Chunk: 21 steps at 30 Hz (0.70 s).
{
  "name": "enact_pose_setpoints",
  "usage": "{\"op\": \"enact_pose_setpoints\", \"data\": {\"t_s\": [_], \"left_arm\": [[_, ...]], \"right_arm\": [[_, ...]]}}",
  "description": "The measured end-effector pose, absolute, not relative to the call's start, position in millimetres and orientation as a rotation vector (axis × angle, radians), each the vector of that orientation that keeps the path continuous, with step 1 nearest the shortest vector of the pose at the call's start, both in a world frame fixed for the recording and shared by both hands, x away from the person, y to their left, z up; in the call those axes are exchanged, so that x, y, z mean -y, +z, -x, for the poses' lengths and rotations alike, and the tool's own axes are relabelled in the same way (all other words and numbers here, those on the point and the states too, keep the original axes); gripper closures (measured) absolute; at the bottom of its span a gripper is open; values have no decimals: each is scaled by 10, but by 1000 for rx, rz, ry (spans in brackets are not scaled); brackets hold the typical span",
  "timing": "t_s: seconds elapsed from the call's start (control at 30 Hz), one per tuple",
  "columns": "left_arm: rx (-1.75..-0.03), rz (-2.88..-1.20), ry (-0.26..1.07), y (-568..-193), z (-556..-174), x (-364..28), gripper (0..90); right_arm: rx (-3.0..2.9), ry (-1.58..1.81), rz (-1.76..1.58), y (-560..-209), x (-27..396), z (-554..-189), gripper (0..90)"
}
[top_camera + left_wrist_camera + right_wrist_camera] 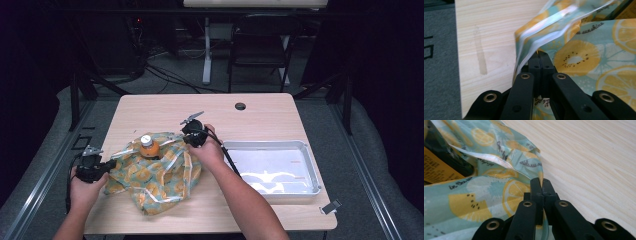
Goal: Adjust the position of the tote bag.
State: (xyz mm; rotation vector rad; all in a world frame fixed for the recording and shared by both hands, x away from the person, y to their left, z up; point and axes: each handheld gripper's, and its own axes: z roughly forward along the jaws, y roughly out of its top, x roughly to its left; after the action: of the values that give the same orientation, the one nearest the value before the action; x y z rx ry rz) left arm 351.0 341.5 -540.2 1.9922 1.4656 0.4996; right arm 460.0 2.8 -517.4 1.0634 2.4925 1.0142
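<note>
Item: fruit-print zip bag (150, 175), thin soft plastic, limp and slippery, lying on the counter (260, 115) with an orange bottle (149, 146) inside. Left gripper (540, 56) and right gripper (541, 182) each clamp a mouth edge; best held there.

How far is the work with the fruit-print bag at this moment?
Done: the bottle already stands in the fruit-print bag. In hand: the left gripper and the right gripper are both shut on the bag's edge. Left: probably closing the bag; the metal tray has no bag in it.
</note>
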Motion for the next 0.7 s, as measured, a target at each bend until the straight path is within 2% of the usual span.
{"op": "enact_pose_setpoints", "data": {"t_s": [0.17,0.4,0.53,0.7], "left_arm": [[-1449,-1981,479,-5421,-3485,-3419,900],[-1395,-1975,487,-5370,-3439,-3335,900],[-1384,-1965,491,-5344,-3419,-3325,900],[-1381,-1952,485,-5334,-3406,-3322,900]], "right_arm": [[-2471,1024,-1100,-5226,1,-4612,900],[-2495,1132,-1049,-5068,26,-4513,735],[-2481,1195,-1000,-4944,48,-4412,685],[-2453,1263,-972,-4804,94,-4323,663]]}}
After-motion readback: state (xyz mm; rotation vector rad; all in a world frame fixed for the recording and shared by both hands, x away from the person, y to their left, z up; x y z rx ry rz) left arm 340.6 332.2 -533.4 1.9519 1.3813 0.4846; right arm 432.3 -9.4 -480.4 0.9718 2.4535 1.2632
